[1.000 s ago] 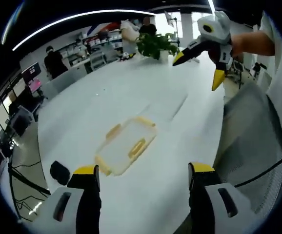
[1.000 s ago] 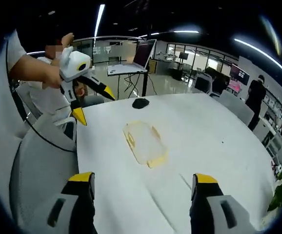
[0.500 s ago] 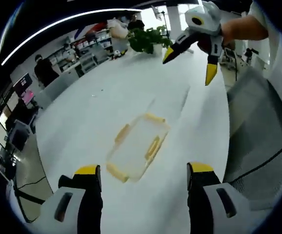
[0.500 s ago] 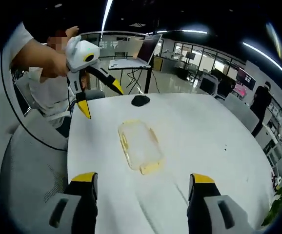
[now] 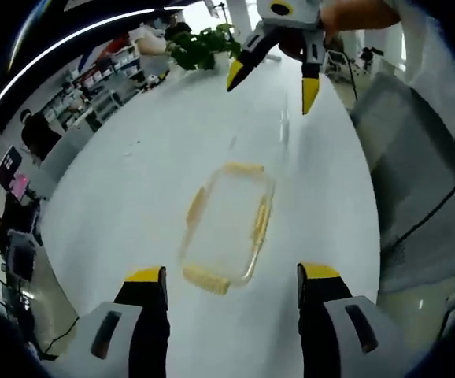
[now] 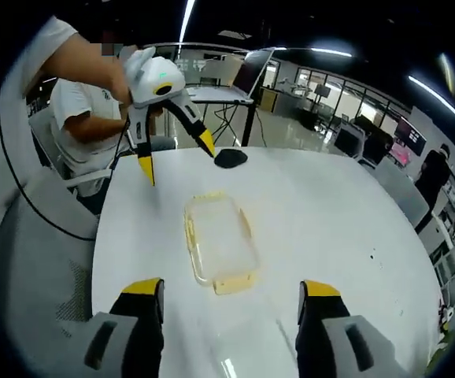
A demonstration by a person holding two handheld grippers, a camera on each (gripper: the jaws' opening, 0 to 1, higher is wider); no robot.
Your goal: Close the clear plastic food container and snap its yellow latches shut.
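Both hand-held grippers have drawn in over the white round table (image 5: 133,165) since a second ago, and the clear rectangular plastic food container (image 5: 226,224) with yellow latches now lies closer ahead of each. It rests flat near the table's middle, bare tabletop on every side, well clear of the rim. Left gripper (image 5: 233,279) and right gripper (image 6: 231,293) both hover with jaws spread wide, holding nothing. A black mouse (image 6: 230,158) lies beyond the container by the far edge.
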